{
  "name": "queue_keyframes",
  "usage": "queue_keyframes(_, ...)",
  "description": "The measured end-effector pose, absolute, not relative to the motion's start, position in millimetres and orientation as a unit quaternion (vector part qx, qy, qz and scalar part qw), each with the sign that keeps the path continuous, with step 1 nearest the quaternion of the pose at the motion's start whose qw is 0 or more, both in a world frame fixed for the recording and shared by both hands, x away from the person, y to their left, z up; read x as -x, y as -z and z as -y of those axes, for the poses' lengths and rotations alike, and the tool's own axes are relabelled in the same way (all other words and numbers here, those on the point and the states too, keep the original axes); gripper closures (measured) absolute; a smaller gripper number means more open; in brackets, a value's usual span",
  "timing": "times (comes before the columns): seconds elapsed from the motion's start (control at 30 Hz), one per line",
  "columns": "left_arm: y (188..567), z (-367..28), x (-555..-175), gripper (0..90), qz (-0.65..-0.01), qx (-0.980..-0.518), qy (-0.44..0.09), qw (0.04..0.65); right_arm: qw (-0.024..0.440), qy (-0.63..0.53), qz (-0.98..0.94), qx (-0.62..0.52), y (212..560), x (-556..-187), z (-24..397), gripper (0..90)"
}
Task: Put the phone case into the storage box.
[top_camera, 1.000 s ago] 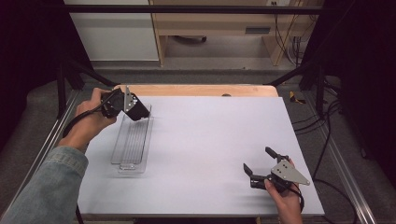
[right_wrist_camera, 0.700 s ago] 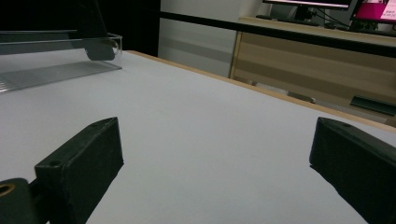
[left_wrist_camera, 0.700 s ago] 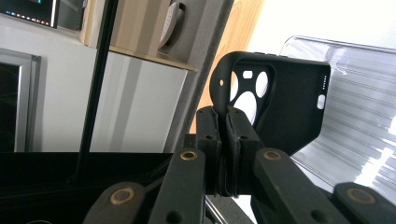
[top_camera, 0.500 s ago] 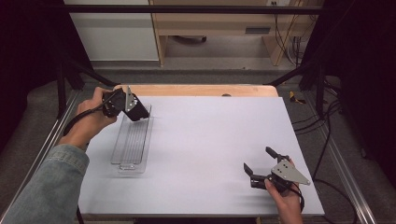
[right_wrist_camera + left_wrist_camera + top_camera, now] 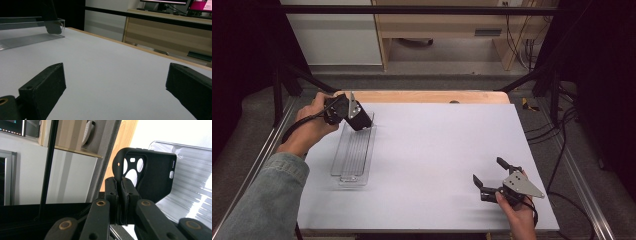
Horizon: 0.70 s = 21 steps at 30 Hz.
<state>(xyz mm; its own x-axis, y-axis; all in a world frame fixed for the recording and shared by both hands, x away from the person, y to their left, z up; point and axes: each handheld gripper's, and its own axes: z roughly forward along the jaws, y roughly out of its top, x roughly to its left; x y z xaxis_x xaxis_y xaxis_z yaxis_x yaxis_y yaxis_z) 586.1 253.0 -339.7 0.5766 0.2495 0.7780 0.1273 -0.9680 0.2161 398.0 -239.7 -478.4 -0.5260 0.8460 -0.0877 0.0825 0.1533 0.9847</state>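
Up at the bench's far left, left tool clamped tight on one black soft phone case, held over one clear ribbed plastic tray, right tool wide open, holding nothing, near right.

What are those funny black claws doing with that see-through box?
A person is holding a gripper in each hand at a white table. The left gripper has its jaws shut on the edge of a black phone case, holding it at the far end of the clear tray. The right gripper sits at the table's near right corner with its jaws wide open, holding nothing.
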Motion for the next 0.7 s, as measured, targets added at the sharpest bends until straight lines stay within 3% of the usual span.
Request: queue_keyframes(0.7,340.5,-242.5,-594.3,83.4,-0.088,-0.886,-0.450,0.070,0.345,-0.554,-0.674,-0.346,478.4,-398.2,240.4,3.0)
